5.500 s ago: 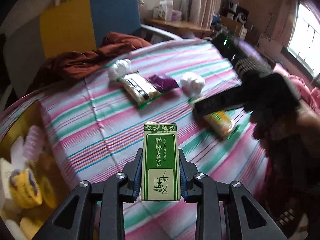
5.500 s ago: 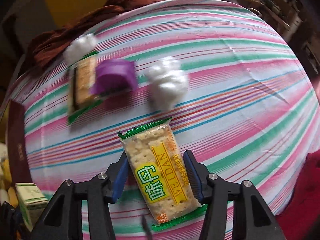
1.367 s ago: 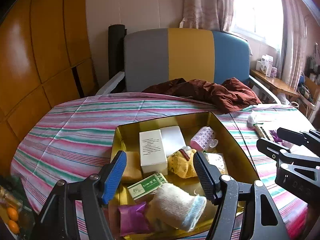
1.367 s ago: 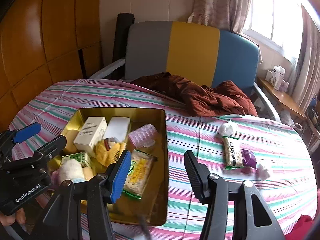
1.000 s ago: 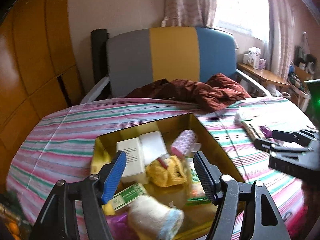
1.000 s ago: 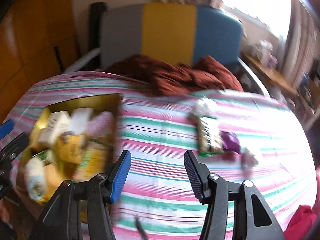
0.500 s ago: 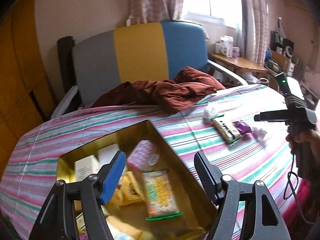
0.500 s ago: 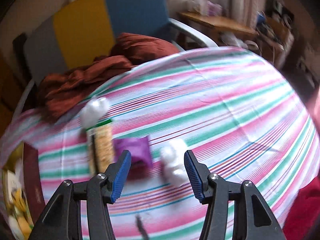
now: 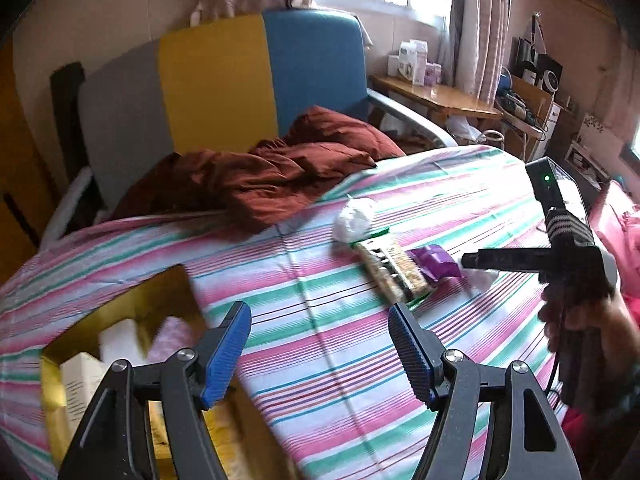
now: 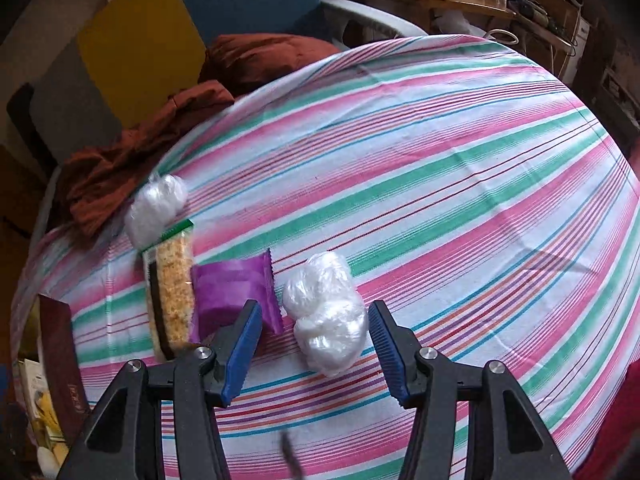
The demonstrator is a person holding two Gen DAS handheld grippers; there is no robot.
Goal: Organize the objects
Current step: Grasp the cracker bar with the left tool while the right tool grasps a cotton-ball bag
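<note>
Four loose items are seen on the striped tablecloth [image 10: 440,168], clustered toward its left side in the right wrist view. A white crumpled plastic bundle [image 10: 326,312] lies between the spread fingers of the right gripper [image 10: 316,344]; its long axis runs away from the camera, and neither blue pad is seen pressing on it. Just to its left a purple packet [image 10: 234,292] lies flat, its serrated edge turned toward the bundle, with one corner hidden behind the left pad. A long cracker packet [image 10: 170,290] is touching the purple packet's far side; its long axis also runs away from the camera, its green end pointing to a second white bundle [image 10: 156,206] just beyond it. A rumpled dark red cloth [image 10: 132,156] is draped over the table's far edge, before a chair [image 9: 216,80] of grey, yellow and blue panels. A gold tin [image 9: 160,292] with boxes inside is seen at the left. The left gripper [image 9: 320,344] is held above the tablecloth, beside the tin, fingers spread with nothing between them.
</note>
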